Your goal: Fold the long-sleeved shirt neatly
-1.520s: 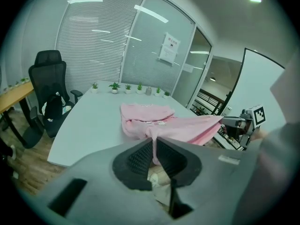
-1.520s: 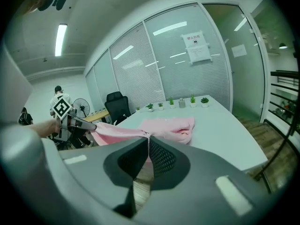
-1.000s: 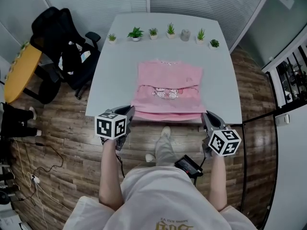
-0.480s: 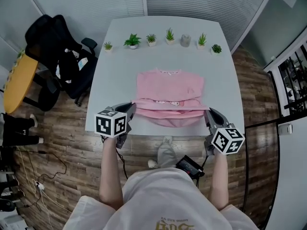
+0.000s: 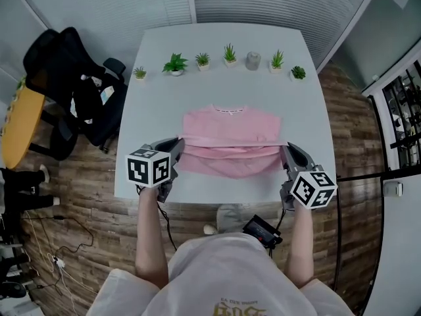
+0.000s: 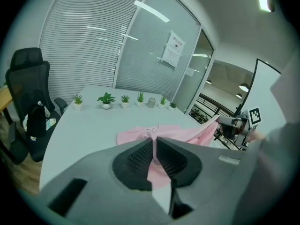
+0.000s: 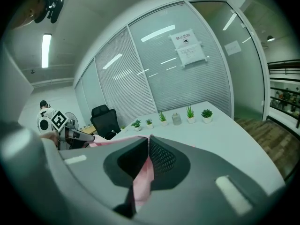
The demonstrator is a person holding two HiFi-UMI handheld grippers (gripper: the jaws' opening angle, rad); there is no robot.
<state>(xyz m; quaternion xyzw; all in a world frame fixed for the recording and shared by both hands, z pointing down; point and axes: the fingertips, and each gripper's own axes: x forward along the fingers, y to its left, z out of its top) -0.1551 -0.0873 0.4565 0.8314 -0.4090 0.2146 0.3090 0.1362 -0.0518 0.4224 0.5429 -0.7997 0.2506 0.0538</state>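
The pink long-sleeved cotton shirt [image 5: 230, 125] lies in the middle of the white rectangular table [image 5: 217, 58], collar at the far side and near edge raised. The left gripper [image 5: 177, 145] is clamped on that edge's left corner and the right gripper [image 5: 287, 150] on its right corner, with pink cloth pinched between both pairs of jaws.

Risks, as judged:
- The span between the corners sags, so the fold may land bowed or creased.
- Uneven travel of the two hands would skew the edge.
- Thin fabric could slip from either pinch.
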